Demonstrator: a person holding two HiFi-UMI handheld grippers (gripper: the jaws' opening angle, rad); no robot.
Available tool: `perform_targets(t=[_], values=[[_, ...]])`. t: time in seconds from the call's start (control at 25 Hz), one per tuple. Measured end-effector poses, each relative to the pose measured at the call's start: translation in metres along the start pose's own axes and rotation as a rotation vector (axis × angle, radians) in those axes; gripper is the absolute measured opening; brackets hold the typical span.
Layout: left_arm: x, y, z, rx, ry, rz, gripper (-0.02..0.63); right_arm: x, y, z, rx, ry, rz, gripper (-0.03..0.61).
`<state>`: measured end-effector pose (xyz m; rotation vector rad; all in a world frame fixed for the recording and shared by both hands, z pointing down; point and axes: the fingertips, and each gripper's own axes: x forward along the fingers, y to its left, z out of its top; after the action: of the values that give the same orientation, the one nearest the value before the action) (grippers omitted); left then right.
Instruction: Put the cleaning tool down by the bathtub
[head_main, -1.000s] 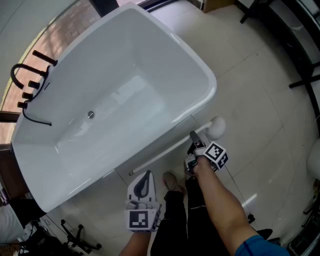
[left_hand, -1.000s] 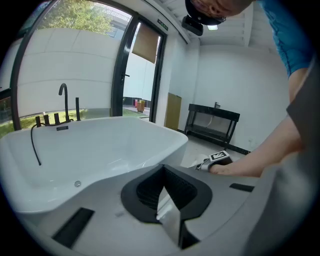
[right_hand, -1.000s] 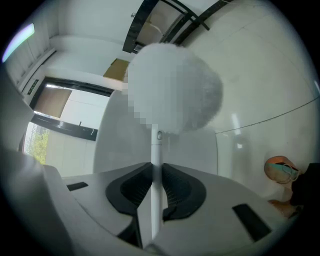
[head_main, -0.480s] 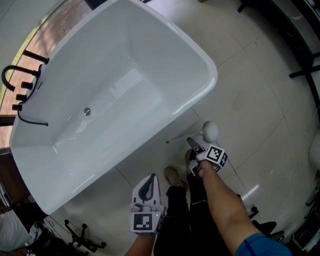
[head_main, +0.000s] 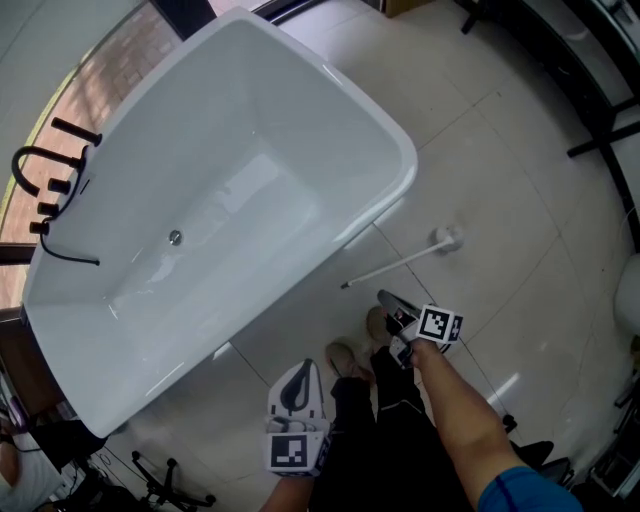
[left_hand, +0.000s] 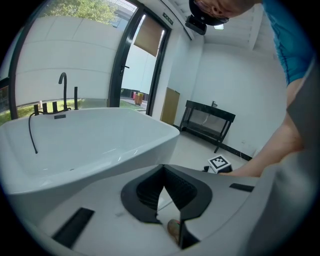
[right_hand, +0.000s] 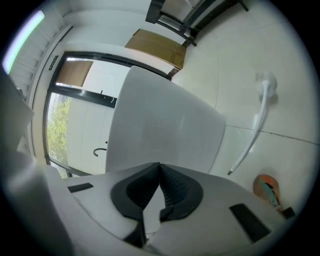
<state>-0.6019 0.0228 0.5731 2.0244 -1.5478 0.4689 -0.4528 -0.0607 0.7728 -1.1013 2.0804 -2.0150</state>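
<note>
Cleaning tool lies beyond just-closed, empty right fingers.

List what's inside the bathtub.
Inside the bathtub only a drain shows on the bare white bottom, and a black hose hangs down the inner wall at the faucet end. Nothing covers the basin.
</note>
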Motion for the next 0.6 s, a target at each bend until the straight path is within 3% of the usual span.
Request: perform_targets(t=[0.16,0.36,0.48,0.6], values=[[-0.016,-0.023,0.033,0.004,-0.039,-0.043,-0.002,-0.078,0.000,-0.030,-0.020,0.015,-0.118,-0.018],[-0.032,-0.042,0.069,0.032,-0.080,-0.092,-0.002,-0.144,0.013,-0.025,-0.066,-0.025,-0.227,-0.018],[-0.050,-0.055,0.082,0.065,-0.084,-0.131,-0.002,-0.178,0.048,-0.009,-0.112,-0.068,-0.247,-0.018],[-0.082,-0.072,0.104,0.124,-0.104,-0.194,-0.002,-0.209,0.111,0.013,-0.150,-0.172,-0.213,-0.018]])
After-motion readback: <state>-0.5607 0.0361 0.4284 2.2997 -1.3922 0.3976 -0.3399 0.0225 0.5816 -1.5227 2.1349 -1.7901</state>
